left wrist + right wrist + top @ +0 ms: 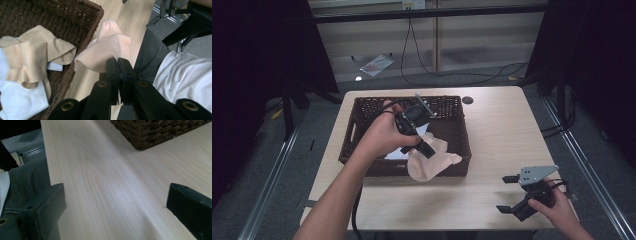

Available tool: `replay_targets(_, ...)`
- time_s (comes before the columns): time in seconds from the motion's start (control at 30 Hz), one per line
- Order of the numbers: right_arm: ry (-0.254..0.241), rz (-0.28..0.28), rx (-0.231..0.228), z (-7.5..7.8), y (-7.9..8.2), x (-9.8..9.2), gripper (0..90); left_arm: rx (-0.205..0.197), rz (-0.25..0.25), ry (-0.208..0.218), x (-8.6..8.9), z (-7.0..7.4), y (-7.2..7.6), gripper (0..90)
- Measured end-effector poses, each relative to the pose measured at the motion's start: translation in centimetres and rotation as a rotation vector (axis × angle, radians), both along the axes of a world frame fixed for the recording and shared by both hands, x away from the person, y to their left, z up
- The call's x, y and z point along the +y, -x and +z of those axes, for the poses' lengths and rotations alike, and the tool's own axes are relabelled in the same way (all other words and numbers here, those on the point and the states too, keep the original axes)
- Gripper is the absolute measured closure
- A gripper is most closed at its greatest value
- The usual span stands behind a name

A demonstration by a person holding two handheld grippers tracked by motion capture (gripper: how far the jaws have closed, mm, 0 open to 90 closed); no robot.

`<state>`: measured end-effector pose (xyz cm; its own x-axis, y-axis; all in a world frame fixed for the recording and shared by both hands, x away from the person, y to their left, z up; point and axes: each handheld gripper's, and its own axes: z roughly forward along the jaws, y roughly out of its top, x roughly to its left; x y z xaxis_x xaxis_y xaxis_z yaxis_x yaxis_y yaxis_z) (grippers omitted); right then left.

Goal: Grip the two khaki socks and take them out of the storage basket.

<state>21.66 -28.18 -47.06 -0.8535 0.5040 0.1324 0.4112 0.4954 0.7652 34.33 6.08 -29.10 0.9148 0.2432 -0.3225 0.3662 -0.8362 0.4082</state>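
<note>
2 grippers are out over a pale wood table point(502, 130). the left gripper point(428, 148) is held above the near right part of a dark brown woven basket point(362, 107) that sits in the middle of the table. its jaws are pressed tight together on a pale pink sock point(432, 162). the sock hangs over the near wall of the basket, partly inside and partly out on the table side. in the left gripper view the same jaws pinch the pale pink sock point(107, 48) at its edge, and the sock droops past the corner of the basket point(85, 15).

inside the basket lie more socks: a tan sock point(30, 57) crumpled on top, and a white sock point(22, 100) under it.

the right gripper point(509, 194) is near the near right corner of the table, well apart from the basket. its jaws are spread wide with nothing between them. in the right gripper view the 2 jaws stand far apart over bare wood, with a corner of the basket point(155, 132) on the far side.
</note>
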Motion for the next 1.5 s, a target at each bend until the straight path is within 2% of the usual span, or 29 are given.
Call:
replay_targets(0.17,0.001,0.002,0.001,0.0,0.0,0.0,2.3,0.004,-0.013,0.001,-0.4,-0.9,0.4,87.8)
replay_targets(0.27,0.000,0.002,0.001,0.0,0.0,0.0,2.3,0.006,-0.039,-0.010,-0.6,-1.5,0.5,87.8)
replay_targets(0.47,0.002,0.002,0.001,0.0,0.0,0.0,2.3,0.009,-0.048,-0.005,-1.3,-2.8,1.0,87.6)
replay_targets(0.57,0.004,0.002,0.000,0.0,0.0,0.0,2.3,0.017,-0.063,-0.018,-1.5,-3.3,1.1,87.2)
replay_targets(0.67,0.005,0.002,-0.003,0.0,0.0,-0.1,2.3,0.013,-0.056,-0.009,-1.8,-4.0,1.2,86.6)
replay_targets(0.77,0.006,0.003,-0.001,0.0,0.0,0.0,2.3,0.024,-0.066,-0.021,-1.8,-4.6,1.2,86.6)
replay_targets(0.9,0.006,0.004,-0.001,0.0,0.0,-0.1,2.3,0.032,-0.050,-0.029,-1.9,-5.3,1.1,86.1)
replay_targets(1.1,0.006,0.002,0.000,0.1,0.0,-0.1,2.3,0.004,-0.030,-0.017,-1.6,-5.0,0.7,67.3)
replay_targets(1.17,0.004,0.006,0.001,0.0,0.0,-0.1,2.3,-0.012,0.002,-0.011,-1.4,-4.8,0.4,58.6)
replay_targets(1.23,0.009,0.004,-0.001,0.0,0.0,0.0,2.3,-0.019,0.015,-0.011,-1.2,-4.6,0.0,57.9)
replay_targets(1.4,0.009,0.004,-0.002,0.0,0.0,0.0,2.3,-0.062,0.066,-0.022,-0.7,-4.5,-1.3,42.0)
replay_targets(1.5,0.006,0.006,0.001,0.0,0.0,-0.1,2.3,-0.087,0.102,-0.011,-0.6,-4.8,-2.0,29.0)
